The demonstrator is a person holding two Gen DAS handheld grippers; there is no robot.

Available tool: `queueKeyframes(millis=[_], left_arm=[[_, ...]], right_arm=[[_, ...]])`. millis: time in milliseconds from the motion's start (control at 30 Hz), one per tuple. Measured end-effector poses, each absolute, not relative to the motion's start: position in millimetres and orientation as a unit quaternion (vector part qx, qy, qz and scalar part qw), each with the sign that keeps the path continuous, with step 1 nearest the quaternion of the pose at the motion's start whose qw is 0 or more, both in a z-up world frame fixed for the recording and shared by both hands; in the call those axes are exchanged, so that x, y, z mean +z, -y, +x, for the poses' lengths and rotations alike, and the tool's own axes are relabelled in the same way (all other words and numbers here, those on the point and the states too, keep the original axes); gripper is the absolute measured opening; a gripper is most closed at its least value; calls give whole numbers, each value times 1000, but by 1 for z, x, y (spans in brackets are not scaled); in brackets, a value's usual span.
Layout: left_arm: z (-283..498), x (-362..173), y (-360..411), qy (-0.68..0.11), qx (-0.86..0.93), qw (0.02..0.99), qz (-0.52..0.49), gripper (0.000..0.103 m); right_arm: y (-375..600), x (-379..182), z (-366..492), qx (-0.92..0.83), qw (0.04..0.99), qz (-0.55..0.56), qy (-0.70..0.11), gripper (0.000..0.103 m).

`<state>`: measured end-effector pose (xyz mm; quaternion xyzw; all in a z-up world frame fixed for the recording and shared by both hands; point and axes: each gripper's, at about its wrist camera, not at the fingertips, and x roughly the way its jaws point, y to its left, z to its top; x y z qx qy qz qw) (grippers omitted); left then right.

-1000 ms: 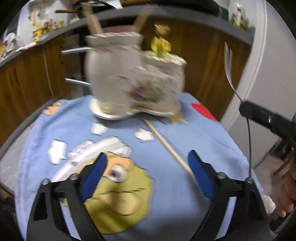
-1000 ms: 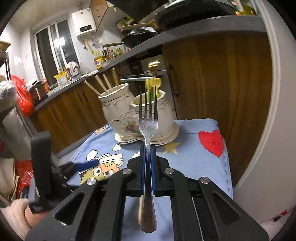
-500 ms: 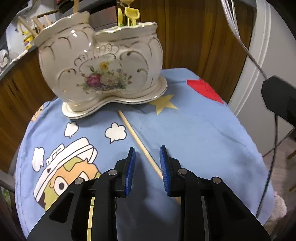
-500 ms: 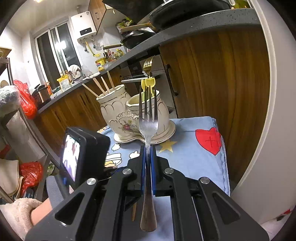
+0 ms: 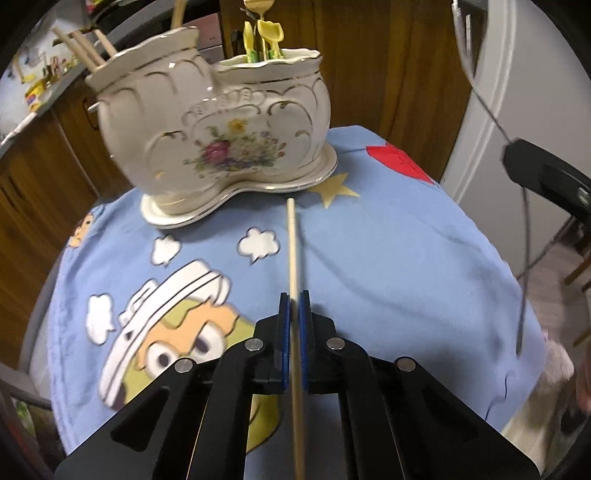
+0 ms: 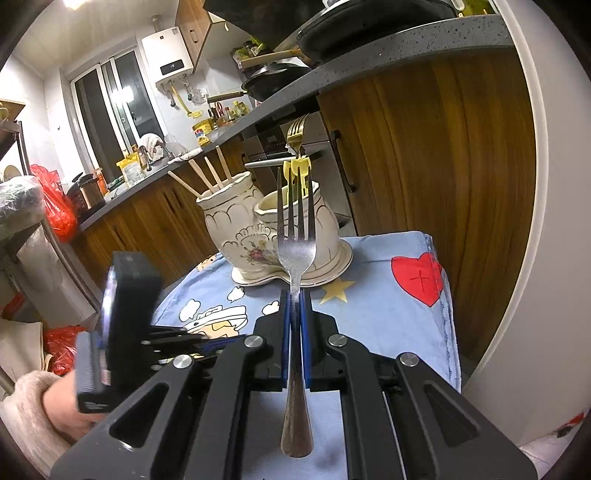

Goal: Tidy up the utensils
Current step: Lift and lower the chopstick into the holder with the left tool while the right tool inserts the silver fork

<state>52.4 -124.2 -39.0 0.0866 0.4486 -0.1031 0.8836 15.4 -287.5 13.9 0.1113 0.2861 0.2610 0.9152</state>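
My left gripper (image 5: 294, 301) is shut on a wooden chopstick (image 5: 292, 251) that points toward the holder, low over the blue cloth. The white ceramic utensil holder (image 5: 229, 136) with a flower print has two cups: its left cup holds several chopsticks (image 5: 88, 46), its right cup holds yellow utensils (image 5: 267, 35). My right gripper (image 6: 294, 297) is shut on a silver fork (image 6: 295, 243), tines up, held above the table in front of the holder (image 6: 255, 236). The left gripper also shows in the right wrist view (image 6: 184, 341).
The blue cartoon tablecloth (image 5: 388, 251) covers a small round table. Wooden cabinets (image 6: 424, 155) and a grey counter (image 6: 369, 59) stand behind it. A white door frame (image 5: 491, 92) is on the right. Red bags (image 6: 55, 206) sit at the left.
My left gripper came down over the lone chopstick, closed on it, and now holds it pointing at the holder. The right gripper has kept the fork, shifting only slightly.
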Motion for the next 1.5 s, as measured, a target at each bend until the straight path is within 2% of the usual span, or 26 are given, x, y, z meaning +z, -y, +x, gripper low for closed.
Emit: queueKeyframes(millis=[367,467,567,633,667,800,1000,1367,1500], left_arm=[[35,-44,106,-484,-122,862,90,6],[41,-47,108,-483,-117,863,90,14],[41,-47,105,-480,-117,865,84,15],[38,-48,106,-469,-117,870,92,12],[37,-49,108,-462,-117,873,102,5],[32,-50,103,-445,-130,880,102,5],[15,-28,87,-370,-177,908,83,5],[17,51,42,-133,-173,976,-7,5],[35,75,30,-73,-158,984,-46,5]], right_arm=[[276,11,17,268,912,104,-293,5],[274,10,19,269,911,101,-295,5],[273,9,19,272,911,101,-293,5],[274,10,18,277,911,106,-285,5],[273,10,17,279,912,106,-281,5],[270,14,14,276,920,96,-262,5],[268,27,11,253,939,79,-222,5],[249,73,50,240,954,81,-159,5],[241,85,67,246,956,90,-133,5]])
